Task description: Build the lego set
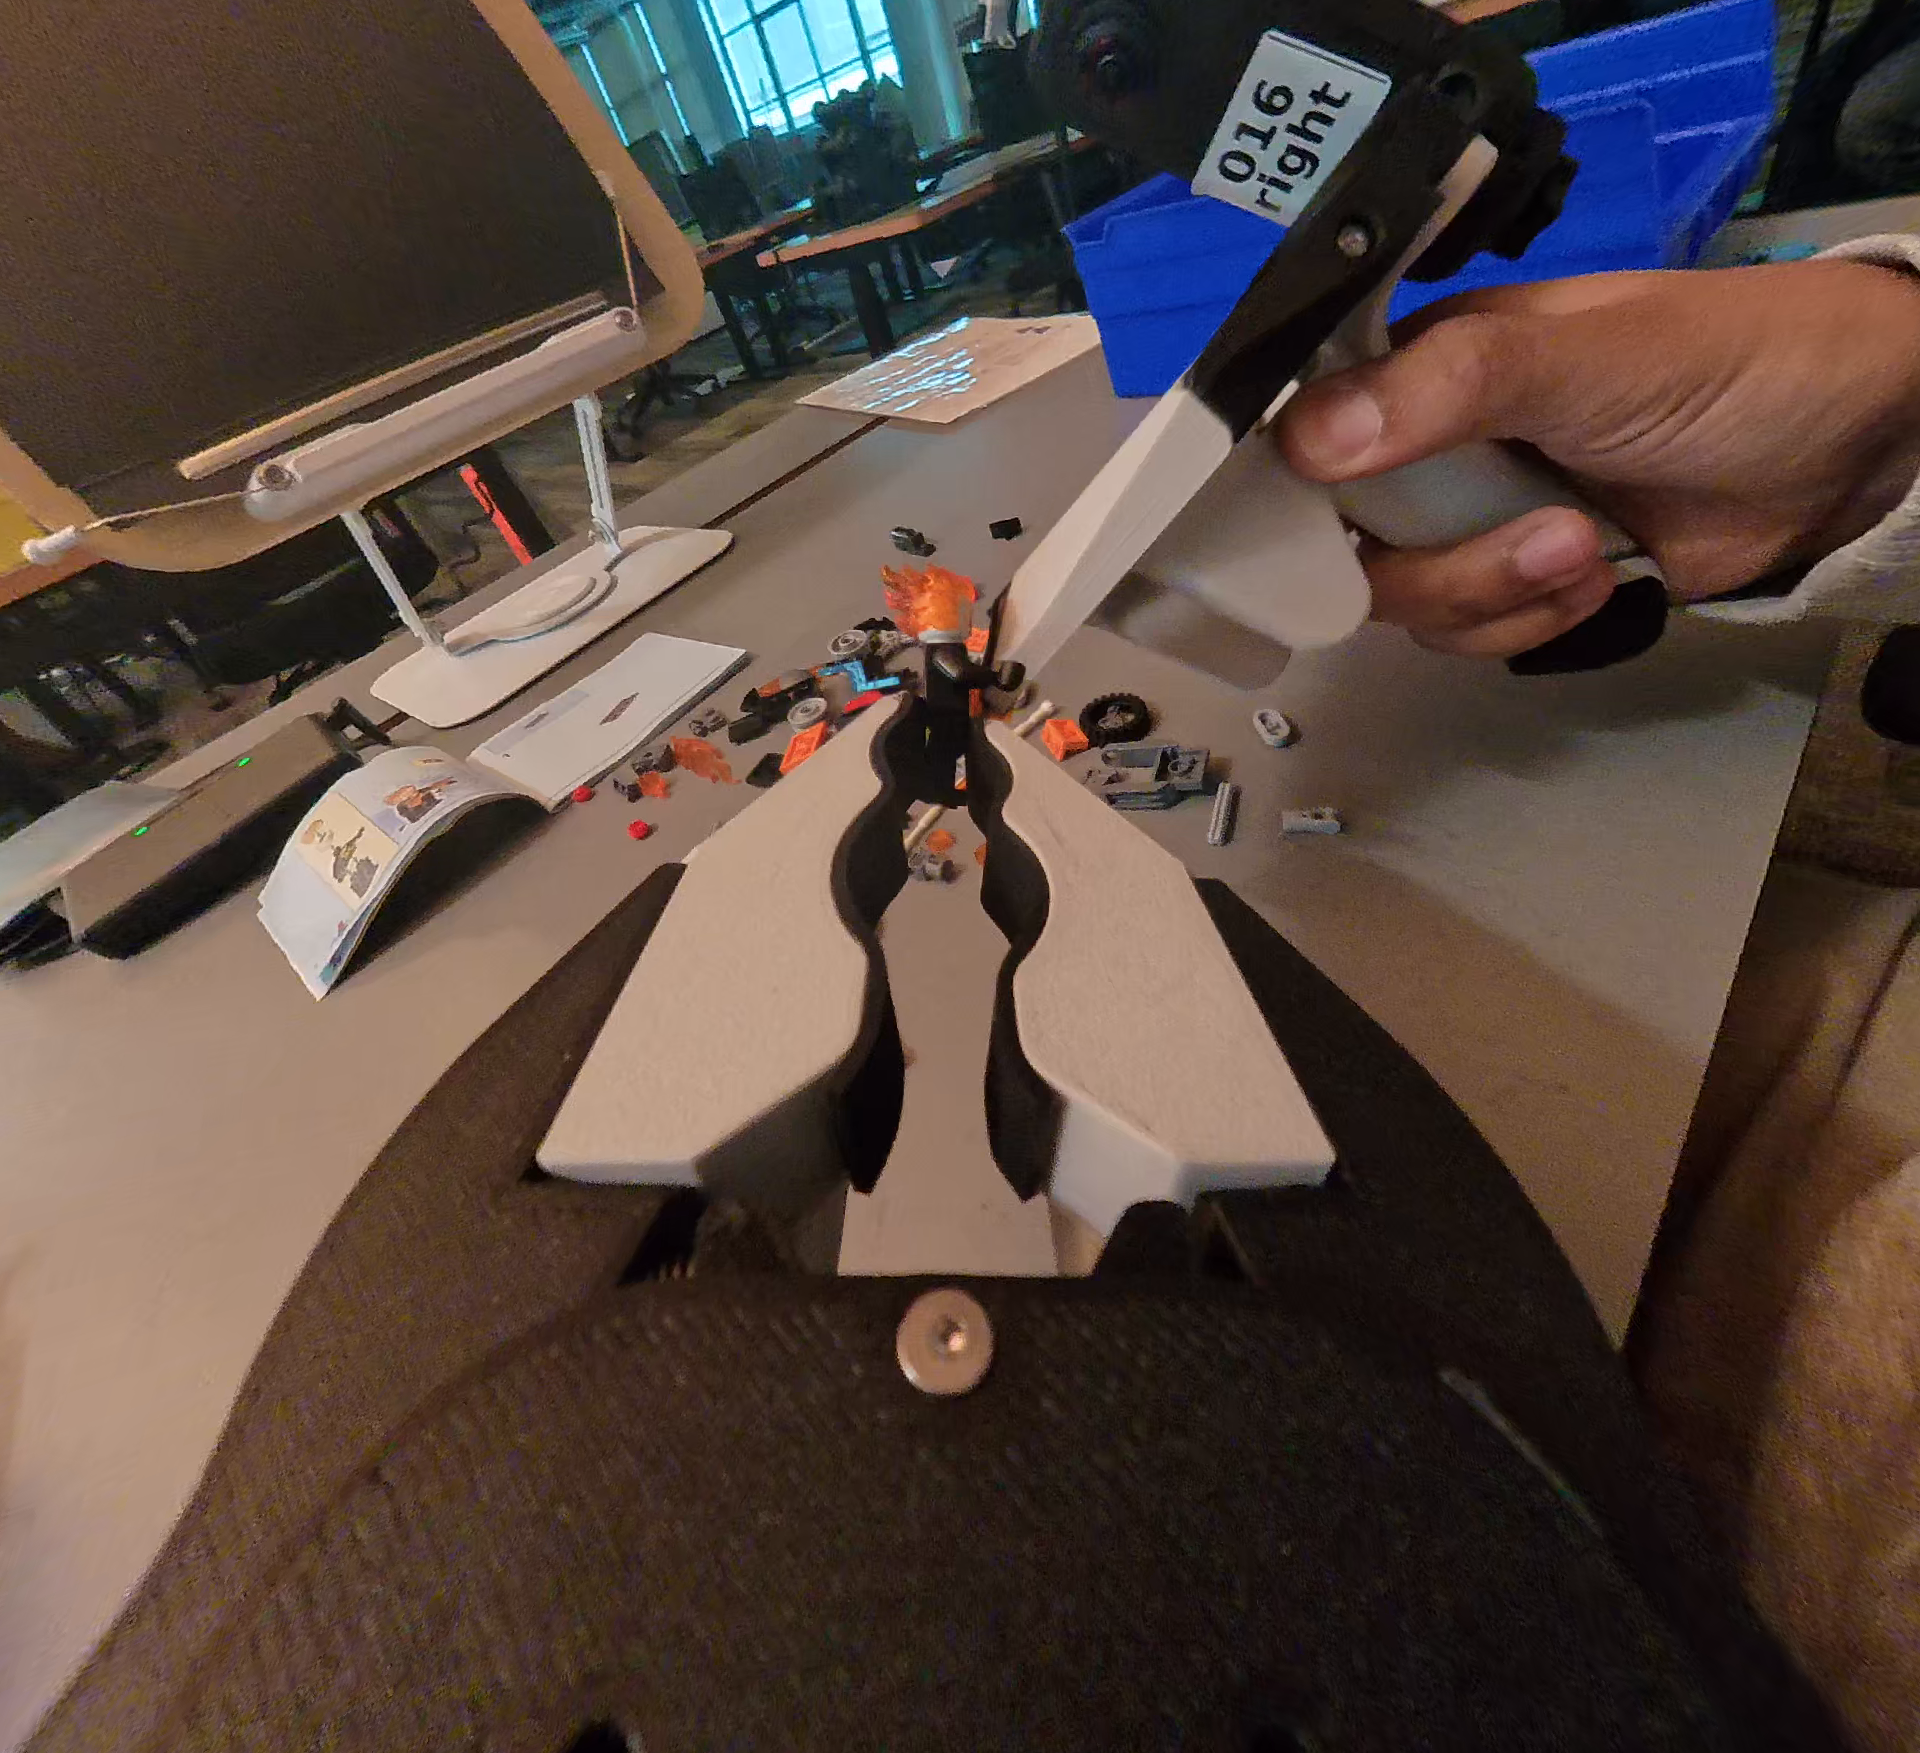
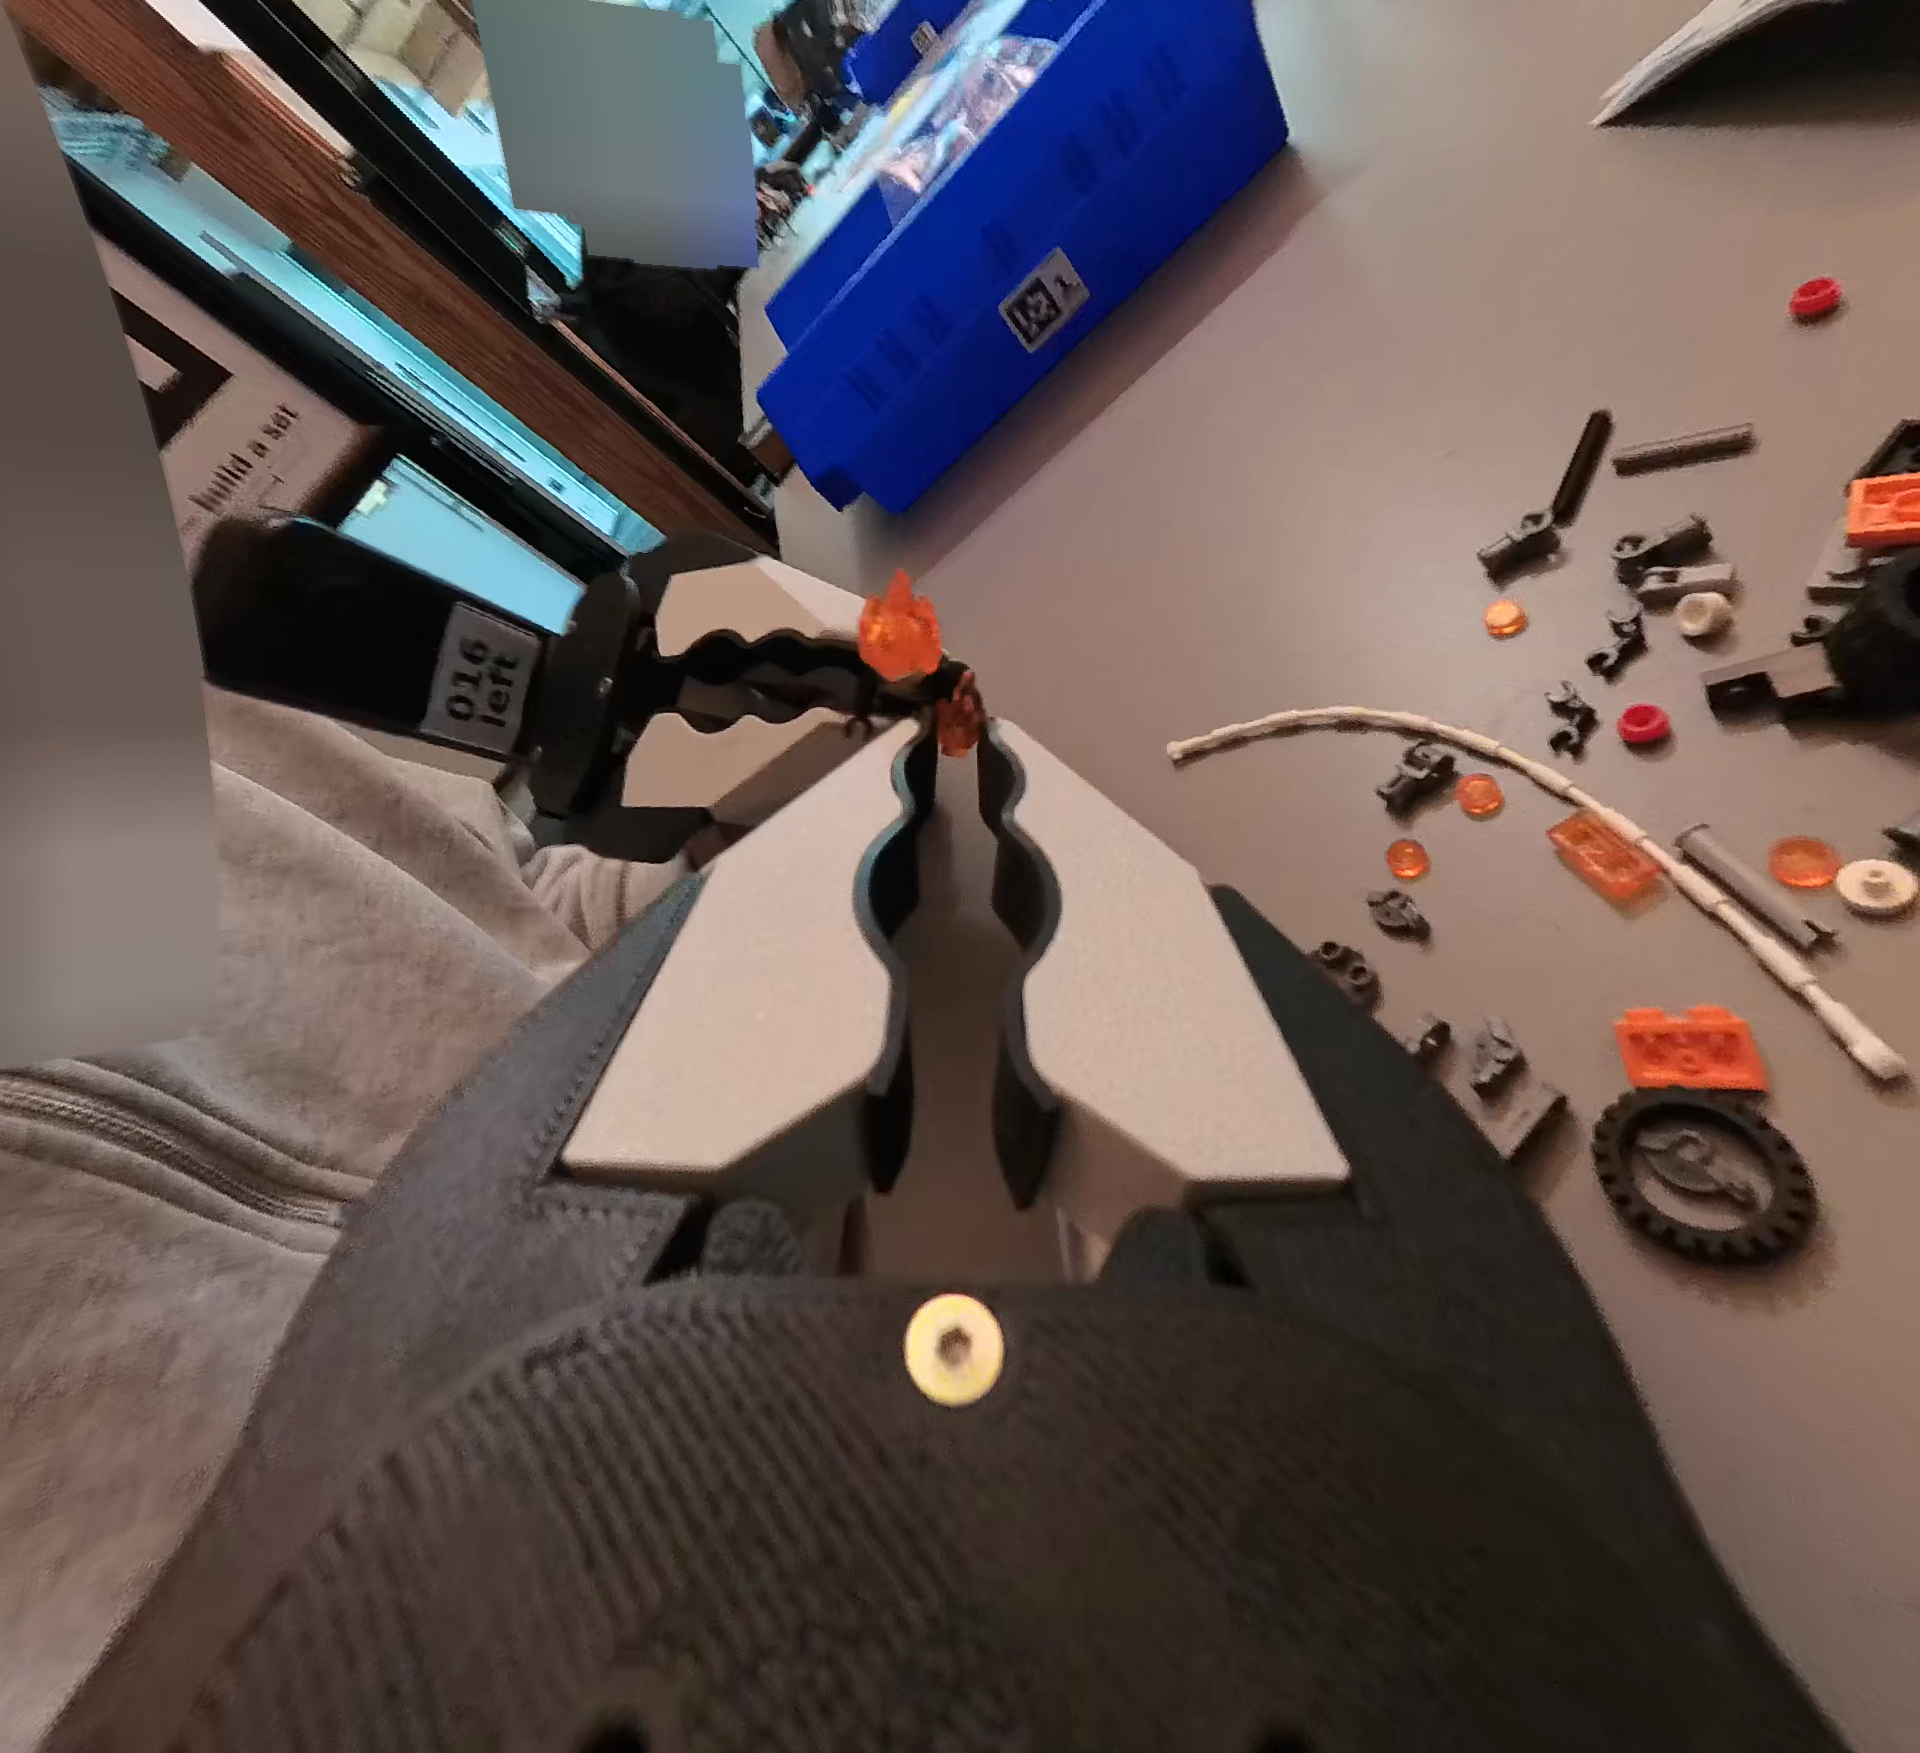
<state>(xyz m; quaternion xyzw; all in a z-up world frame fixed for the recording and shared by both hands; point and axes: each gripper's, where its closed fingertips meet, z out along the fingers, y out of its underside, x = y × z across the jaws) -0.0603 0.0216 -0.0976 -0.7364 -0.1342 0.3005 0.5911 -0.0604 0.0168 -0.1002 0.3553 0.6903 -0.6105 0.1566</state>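
Minifigure (image 1: 948, 711) clamped upright in left tongs (image 1: 943, 747), right tongs (image 2: 958, 739) pinching small orange flame piece (image 2: 958, 716) at its arm

Left gripper (image 1: 943, 747) with pale grey wedge fingers (image 1: 727, 997), wavy black inner pads, ribbed black body, silver centre screw, right gripper (image 2: 951, 742) alike, white label stickers, light grey sleeve (image 2: 312, 924)

Left tongs (image 1: 943, 747) grip minifigure (image 1: 948, 706) – right tongs (image 1: 1008, 664) touching.

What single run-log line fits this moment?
left gripper: shut on minifigure | right gripper: shut on small orange flame piece at minifigure | loose parts: on table
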